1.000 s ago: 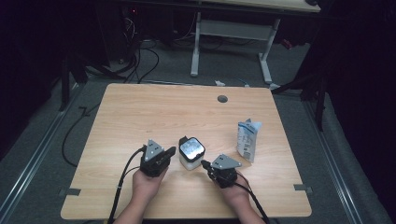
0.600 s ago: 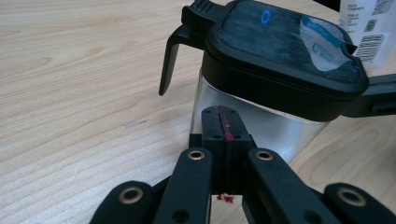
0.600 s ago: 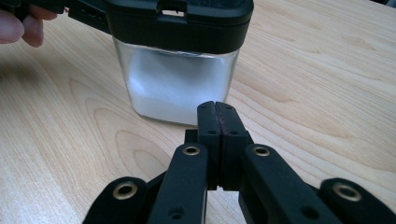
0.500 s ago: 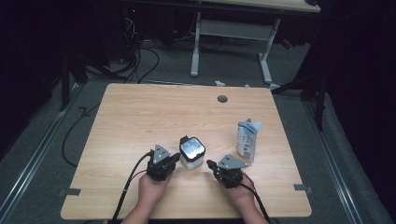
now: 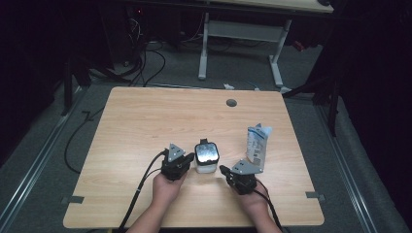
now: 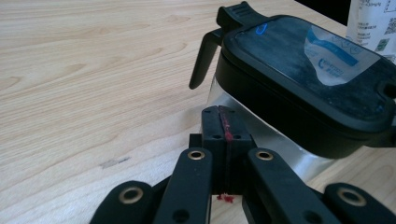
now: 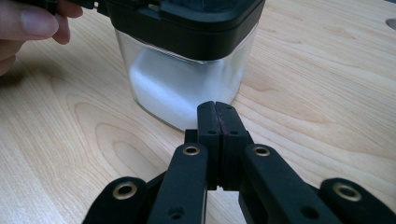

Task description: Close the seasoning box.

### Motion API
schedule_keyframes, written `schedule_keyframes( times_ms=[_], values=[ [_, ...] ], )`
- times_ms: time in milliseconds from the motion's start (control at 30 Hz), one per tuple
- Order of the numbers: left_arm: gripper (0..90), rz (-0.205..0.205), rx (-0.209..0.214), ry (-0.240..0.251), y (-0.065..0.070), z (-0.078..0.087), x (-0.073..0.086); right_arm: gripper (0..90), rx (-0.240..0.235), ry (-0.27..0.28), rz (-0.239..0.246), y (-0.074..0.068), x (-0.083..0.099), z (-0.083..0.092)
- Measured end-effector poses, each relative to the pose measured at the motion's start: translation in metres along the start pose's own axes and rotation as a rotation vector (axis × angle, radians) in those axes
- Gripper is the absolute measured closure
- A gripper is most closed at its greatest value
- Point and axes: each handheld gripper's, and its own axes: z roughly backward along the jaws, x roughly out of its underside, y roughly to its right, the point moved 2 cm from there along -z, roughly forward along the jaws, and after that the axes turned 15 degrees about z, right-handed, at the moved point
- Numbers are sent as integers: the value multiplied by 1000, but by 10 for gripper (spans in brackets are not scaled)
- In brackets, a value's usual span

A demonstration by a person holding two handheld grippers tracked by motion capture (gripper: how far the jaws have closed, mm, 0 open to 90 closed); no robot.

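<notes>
Container (image 5: pixel 206 157) with a clear body and a black lid stands upright on the wooden surface (image 5: pixel 145 121), near the front edge and between the two grippers; a white powder or grain fills its lower part, seen through the wall in the right gripper view (image 7: pixel 182 88); the lid has a glossy dark top and a black latch tab hanging at one side, clearest in the left gripper view (image 6: pixel 299 79); the lid is shut. A white pouch with blue print (image 5: pixel 257 143) stands upright to the right of the container, a little apart from it and further back. A round grey cable port (image 5: pixel 231 103) sits in the surface well behind. The left gripper (image 5: pixel 187 159) lies just beside the container's left side, its fingers pressed together with nothing between them. The right gripper (image 5: pixel 224 170) points at the container's right lower corner from close by, fingers also together and empty. Nothing stands between either gripper and the container.
</notes>
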Motion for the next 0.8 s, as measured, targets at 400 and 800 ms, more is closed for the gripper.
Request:
schedule_keyframes(
  times_ms=[400, 800],
  values=[
    [899, 7, 5, 3, 1, -5, -4, 896, 9, -2, -21, 5, 4, 2],
    [811, -47, -72, 29, -36, 40, -1, 846, 15, 11, -34, 8, 5, 5]
  ],
)
